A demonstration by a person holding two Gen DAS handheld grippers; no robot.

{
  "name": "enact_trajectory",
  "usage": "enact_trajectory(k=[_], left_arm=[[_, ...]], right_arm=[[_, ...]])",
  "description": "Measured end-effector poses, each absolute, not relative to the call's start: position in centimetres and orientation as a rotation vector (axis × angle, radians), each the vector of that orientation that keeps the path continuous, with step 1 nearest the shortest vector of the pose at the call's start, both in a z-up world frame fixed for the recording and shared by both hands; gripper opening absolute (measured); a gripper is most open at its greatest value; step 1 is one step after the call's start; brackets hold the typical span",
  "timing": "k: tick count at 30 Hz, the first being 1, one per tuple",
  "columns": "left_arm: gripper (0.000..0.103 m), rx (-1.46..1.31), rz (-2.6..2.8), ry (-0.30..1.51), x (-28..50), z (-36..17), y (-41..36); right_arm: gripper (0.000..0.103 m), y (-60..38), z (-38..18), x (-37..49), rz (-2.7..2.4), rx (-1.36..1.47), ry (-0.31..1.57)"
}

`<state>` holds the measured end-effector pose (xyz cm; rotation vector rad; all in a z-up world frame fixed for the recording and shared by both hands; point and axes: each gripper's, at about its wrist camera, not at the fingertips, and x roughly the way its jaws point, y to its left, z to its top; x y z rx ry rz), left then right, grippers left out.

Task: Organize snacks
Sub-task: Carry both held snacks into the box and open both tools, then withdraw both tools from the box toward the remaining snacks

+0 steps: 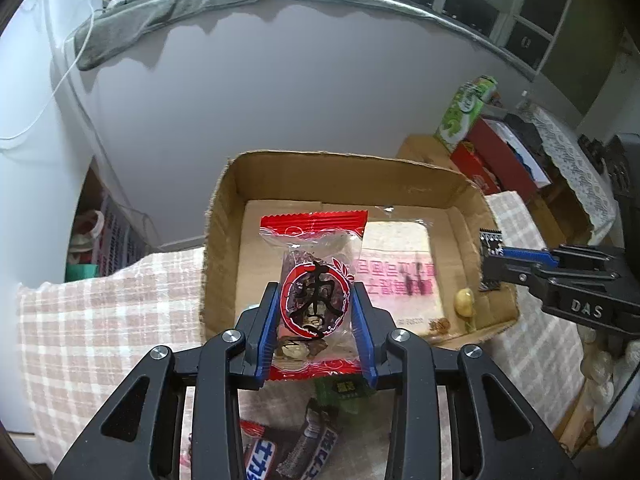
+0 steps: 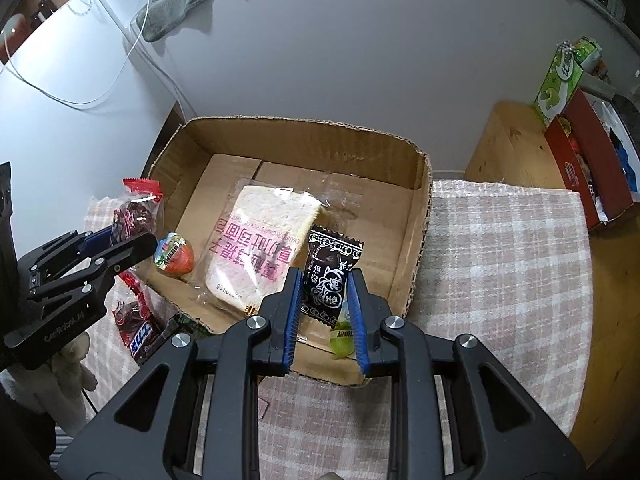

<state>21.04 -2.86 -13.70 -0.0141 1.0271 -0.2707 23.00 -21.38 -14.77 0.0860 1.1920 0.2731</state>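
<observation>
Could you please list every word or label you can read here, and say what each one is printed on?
"DAS": right gripper, on its black body.
"枣": red date packet, held in the left gripper.
"Plum Candy": black candy packet.
Pink print on the bread packet: upside down, unreadable.
Chocolate bar wrappers: partly hidden, unreadable.

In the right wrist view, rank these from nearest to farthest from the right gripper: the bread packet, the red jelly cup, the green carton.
From the right gripper:
1. Bread packet, in the cardboard box, just left of the fingers.
2. Red jelly cup, farther left, at the box's left edge.
3. Green carton, far back right, off the cloth.
</observation>
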Motion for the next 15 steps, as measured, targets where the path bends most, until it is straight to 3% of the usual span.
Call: enact_trajectory(k=[2, 4, 6, 15], left_arm=[[0.038, -0.019, -0.270, 1.043, 21.3, -13.9, -2.8], [0.049, -0.004, -0.259, 1.044, 21.4, -14.0, -2.8], [0.051, -0.001, -0.248, 1.038, 21.4, -13.8, -2.8], [0.051, -0.027, -0.257, 1.012, 20.4, -12.9, -1.5]], right_arm=[[0.026, -21.3, -14.8, 23.0, 0.278, 0.083, 1.193], [0.045, -21.2, -14.8, 23.1, 0.270, 0.072, 1.193], [0.055, -21.2, -14.7, 23.1, 0.265, 0.070, 1.181], [0.055, -21.3, -14.0, 22.1, 0.281, 0.082, 1.162]])
